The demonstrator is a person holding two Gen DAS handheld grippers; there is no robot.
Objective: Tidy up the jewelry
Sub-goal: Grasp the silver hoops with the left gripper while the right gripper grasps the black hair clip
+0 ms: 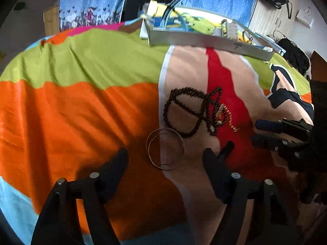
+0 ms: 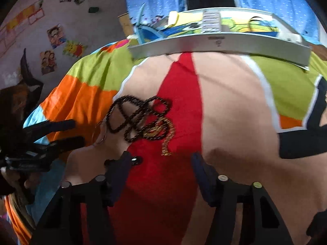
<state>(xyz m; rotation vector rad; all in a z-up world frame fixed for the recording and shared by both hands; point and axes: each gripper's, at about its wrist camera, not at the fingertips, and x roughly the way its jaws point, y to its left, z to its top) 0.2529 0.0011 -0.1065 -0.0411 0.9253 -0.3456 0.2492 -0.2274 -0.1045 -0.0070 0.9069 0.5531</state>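
Jewelry lies in a heap on a colourful bedsheet. Two thin metal bangles lie overlapped in the gap of my left gripper, which is open, its pads apart from them. Behind them a dark bead necklace is tangled with a gold chain. A small black piece lies beside my right finger. In the right wrist view, my right gripper is open just short of the gold chain, with only red cloth in its gap. The bead necklace and the bangles lie to its left.
A long pale tray with jewelry and a printed lining stands at the far side of the bed. Each gripper shows in the other's view: the right gripper, the left gripper. Blue curtains hang behind.
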